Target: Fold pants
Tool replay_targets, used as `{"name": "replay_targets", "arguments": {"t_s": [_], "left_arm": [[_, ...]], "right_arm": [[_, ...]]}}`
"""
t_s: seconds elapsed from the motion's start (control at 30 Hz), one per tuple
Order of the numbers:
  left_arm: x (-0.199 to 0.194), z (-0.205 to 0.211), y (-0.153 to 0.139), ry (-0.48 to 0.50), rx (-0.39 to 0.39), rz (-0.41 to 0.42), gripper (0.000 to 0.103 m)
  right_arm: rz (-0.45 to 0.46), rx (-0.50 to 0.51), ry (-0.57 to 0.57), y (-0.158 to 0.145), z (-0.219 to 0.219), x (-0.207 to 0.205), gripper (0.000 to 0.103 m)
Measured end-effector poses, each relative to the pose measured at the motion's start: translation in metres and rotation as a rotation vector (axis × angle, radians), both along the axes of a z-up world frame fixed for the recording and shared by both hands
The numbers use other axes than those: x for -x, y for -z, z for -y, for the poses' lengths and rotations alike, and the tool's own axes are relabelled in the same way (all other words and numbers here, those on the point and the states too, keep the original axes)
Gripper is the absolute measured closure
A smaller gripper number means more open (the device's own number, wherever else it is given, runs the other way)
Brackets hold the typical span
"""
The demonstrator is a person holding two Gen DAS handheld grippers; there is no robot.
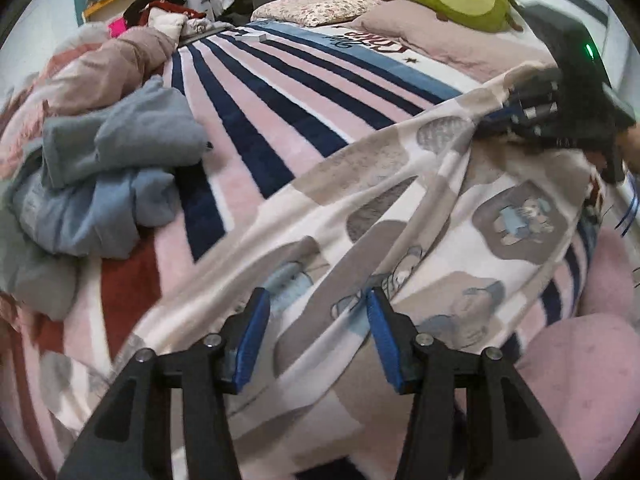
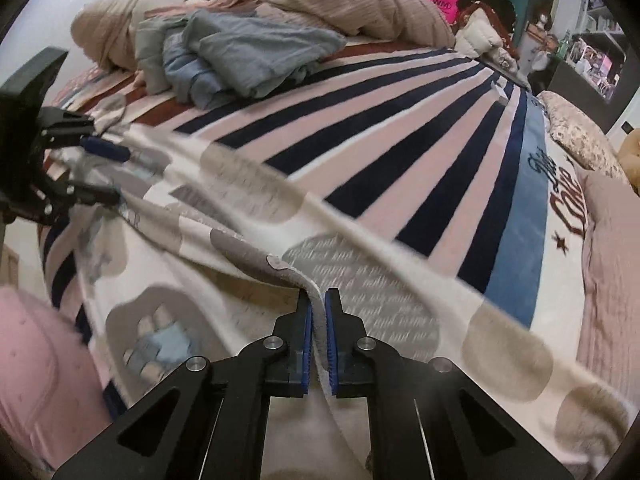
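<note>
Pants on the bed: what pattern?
White pants with grey-beige patches and small blue cartoon figures; clearest in the left wrist view.

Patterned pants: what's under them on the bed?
The patterned pants lie on the striped blanket, whose navy and pink stripes continue past their far edge. Whatever lies under the spread fabric is covered. The right gripper pinches one edge.

cream pants (image 2: 248,216) with grey-beige patches lie on a navy-and-pink striped blanket (image 2: 400,152) beside blue-grey clothes (image 1: 120,168).

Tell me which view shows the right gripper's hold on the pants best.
The right wrist view: the right gripper is shut on a fold of the pants. The left wrist view shows it small and blurred at the far edge.
</note>
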State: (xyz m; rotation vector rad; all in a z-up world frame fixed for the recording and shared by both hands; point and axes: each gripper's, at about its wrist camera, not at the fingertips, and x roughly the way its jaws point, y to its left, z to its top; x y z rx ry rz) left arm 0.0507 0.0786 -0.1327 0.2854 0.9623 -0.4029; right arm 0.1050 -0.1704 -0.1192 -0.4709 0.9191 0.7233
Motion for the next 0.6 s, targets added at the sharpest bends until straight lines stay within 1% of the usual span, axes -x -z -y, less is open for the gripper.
{"name": "replay_targets", "arguments": {"t_s": [0.03,0.1,0.13,0.23,0.33,0.37,0.4,0.43,0.47,0.5,0.57,0.6], "left_arm": [[-0.002,0.0,0.002,0.017,-0.01,-0.008,0.076],[-0.01,-0.004,0.006,0.023,-0.026,-0.023,0.089],[-0.013,-0.007,0.007,0.018,-0.032,-0.021,0.091],[-0.027,-0.017,0.007,-0.004,-0.032,-0.012,0.092],[-0.047,-0.028,0.006,-0.054,-0.026,0.01,0.092],[-0.052,-0.03,0.008,-0.063,-0.032,0.011,0.092],[-0.057,-0.032,0.011,-0.077,-0.049,0.01,0.092],[-0.063,-0.035,0.015,-0.105,-0.085,0.01,0.092],[-0.068,-0.036,0.017,-0.122,-0.102,0.012,0.092],[-0.07,-0.038,0.018,-0.134,-0.101,0.014,0.092],[-0.07,-0.047,0.009,-0.162,-0.061,0.02,0.092],[-0.065,-0.051,0.002,-0.167,-0.039,0.027,0.09]], "right_arm": [[0.004,0.002,0.005,-0.001,-0.002,-0.006,0.102],[0.013,0.008,0.008,-0.003,-0.008,-0.015,0.102],[0.019,0.009,0.009,-0.003,-0.011,-0.02,0.102],[0.025,0.027,0.009,0.0,-0.022,-0.035,0.102],[-0.016,0.055,0.025,0.013,-0.025,-0.049,0.099],[-0.029,0.065,0.034,0.019,-0.026,-0.054,0.094],[-0.052,0.076,0.04,0.025,-0.025,-0.057,0.087],[-0.059,0.075,0.051,0.027,-0.023,-0.059,0.083],[-0.061,0.064,0.062,0.026,-0.019,-0.06,0.075],[-0.066,0.047,0.081,0.022,-0.013,-0.06,0.07],[-0.079,0.002,0.115,0.008,0.006,-0.059,0.07],[-0.083,-0.02,0.134,-0.004,0.022,-0.055,0.069]]}}
